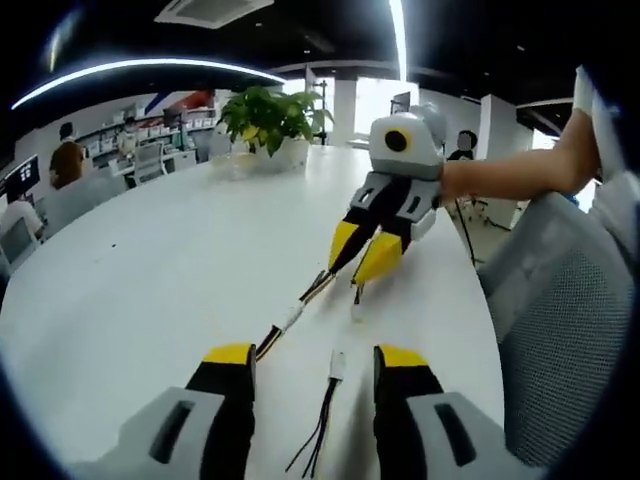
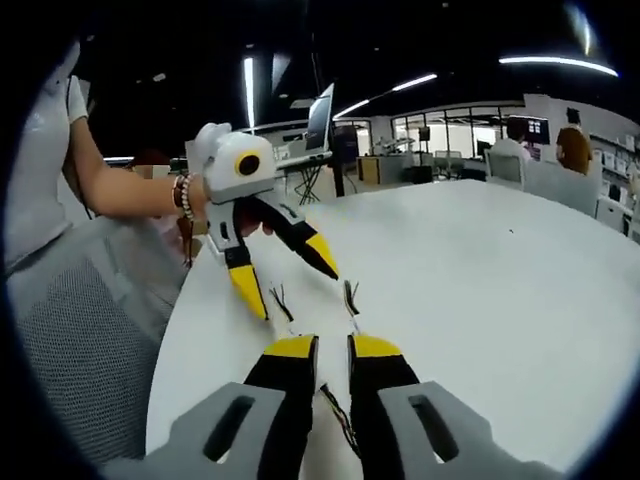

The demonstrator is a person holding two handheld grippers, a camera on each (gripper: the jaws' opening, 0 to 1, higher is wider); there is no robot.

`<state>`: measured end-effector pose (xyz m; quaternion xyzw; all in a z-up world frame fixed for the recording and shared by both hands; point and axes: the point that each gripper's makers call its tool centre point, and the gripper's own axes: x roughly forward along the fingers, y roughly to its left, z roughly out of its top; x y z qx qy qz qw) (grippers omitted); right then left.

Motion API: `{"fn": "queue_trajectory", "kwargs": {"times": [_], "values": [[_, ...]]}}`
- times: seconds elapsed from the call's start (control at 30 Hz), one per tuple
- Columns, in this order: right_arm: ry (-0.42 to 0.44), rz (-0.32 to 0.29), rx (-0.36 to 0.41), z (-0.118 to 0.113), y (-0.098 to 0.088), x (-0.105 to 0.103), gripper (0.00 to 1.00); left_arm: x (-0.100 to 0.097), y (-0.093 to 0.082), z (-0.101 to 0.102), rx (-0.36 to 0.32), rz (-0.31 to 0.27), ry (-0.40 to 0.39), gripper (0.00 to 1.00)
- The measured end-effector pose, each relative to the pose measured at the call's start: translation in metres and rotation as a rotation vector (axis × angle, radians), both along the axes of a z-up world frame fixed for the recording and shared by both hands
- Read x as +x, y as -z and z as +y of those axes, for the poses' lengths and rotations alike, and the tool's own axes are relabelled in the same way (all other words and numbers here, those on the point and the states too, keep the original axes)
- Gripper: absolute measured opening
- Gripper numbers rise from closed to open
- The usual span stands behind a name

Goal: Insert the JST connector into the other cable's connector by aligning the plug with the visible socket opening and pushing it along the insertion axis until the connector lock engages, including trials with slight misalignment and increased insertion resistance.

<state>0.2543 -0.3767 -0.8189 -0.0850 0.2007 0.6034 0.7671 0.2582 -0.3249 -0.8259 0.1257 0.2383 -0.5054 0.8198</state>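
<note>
A cable with a white JST connector (image 1: 337,365) and dark wires lies on the white table (image 1: 150,280) between my left gripper's (image 1: 314,356) jaws, which stand wide open and do not touch it. A second cable with a white connector (image 1: 290,318) runs from the yellow fingertips of my right gripper (image 1: 362,252) toward my left jaw. In the right gripper view my right gripper (image 2: 333,347) has its jaws close together with dark wires (image 2: 335,408) between them. The left gripper (image 2: 286,273) faces it, open, with short cable ends (image 2: 350,295) on the table.
A potted plant (image 1: 268,122) stands at the table's far end. A grey mesh chair (image 1: 570,320) sits by the table edge beside the person's arm (image 1: 520,172). Office desks and seated people fill the background.
</note>
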Motion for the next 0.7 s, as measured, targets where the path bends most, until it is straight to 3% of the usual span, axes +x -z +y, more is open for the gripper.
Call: {"fn": "queue_trajectory", "kwargs": {"times": [0.2, 0.37, 0.5, 0.7], "values": [[-0.078, 0.004, -0.055, 0.003, 0.014, -0.014, 0.12, -0.009, 0.012, -0.001, -0.004, 0.054, 0.03, 0.41], [-0.091, -0.001, -0.109, -0.002, 0.025, -0.016, 0.14, -0.01, 0.012, -0.004, -0.034, 0.054, 0.039, 0.34], [-0.095, -0.021, -0.134, -0.006, 0.03, -0.015, 0.11, -0.008, 0.015, -0.003, -0.042, 0.038, 0.04, 0.23], [-0.085, -0.037, -0.145, -0.007, 0.035, -0.012, 0.05, -0.011, 0.02, -0.002, -0.023, 0.045, 0.063, 0.23]]}}
